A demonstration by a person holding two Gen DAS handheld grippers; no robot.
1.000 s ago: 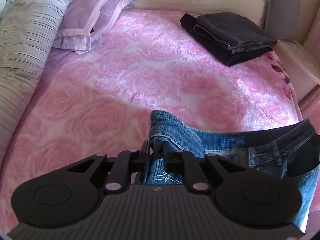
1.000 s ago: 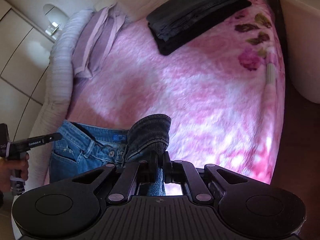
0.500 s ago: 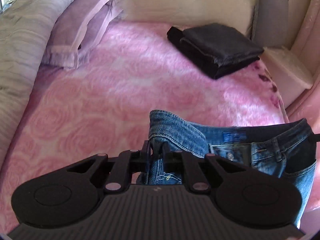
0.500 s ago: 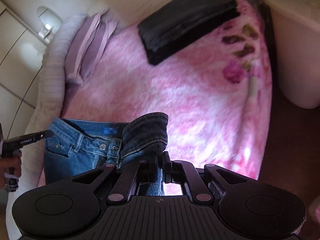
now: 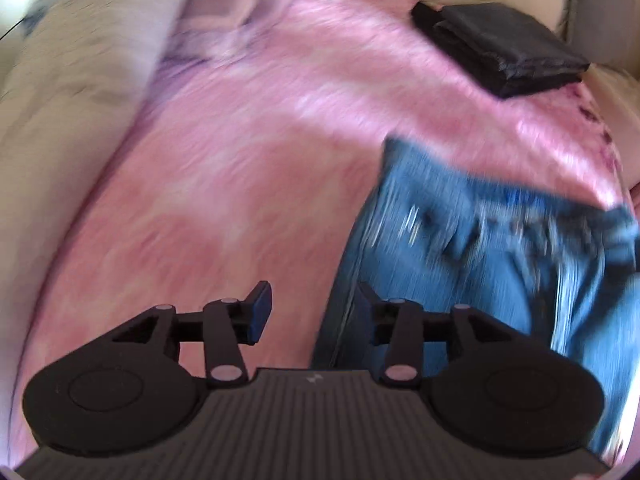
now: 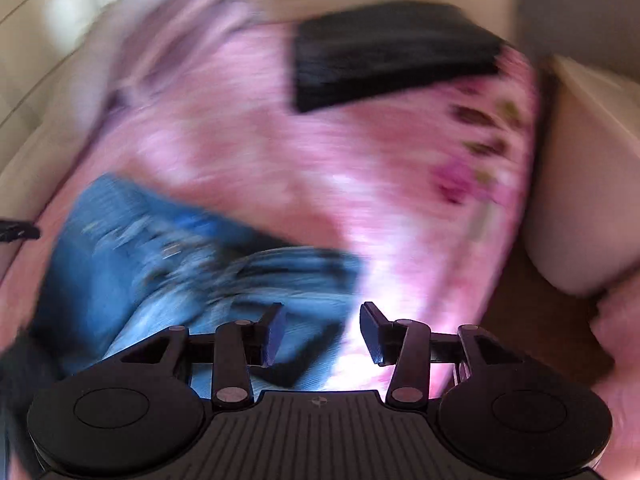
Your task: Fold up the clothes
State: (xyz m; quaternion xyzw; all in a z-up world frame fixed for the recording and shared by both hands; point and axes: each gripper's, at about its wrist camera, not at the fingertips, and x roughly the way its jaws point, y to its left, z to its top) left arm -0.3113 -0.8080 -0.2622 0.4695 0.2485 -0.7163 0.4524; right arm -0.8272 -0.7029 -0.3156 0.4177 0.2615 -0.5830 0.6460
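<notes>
Blue jeans lie on the pink blanket, blurred by motion, at the right of the left wrist view and at the lower left of the right wrist view. My left gripper is open; the jeans' left edge passes just inside its right finger. My right gripper is open too, with the jeans' right corner lying under its left finger. Neither gripper holds cloth.
A folded stack of dark clothes sits at the far right of the bed. The pink blanket covers the bed, with a pale quilt along its left. A pale bin stands off the bed's right edge.
Both grippers opened and let go of the jeans' waistband, which dropped onto the blanket. Both cameras moved fast, so the views are smeared.
</notes>
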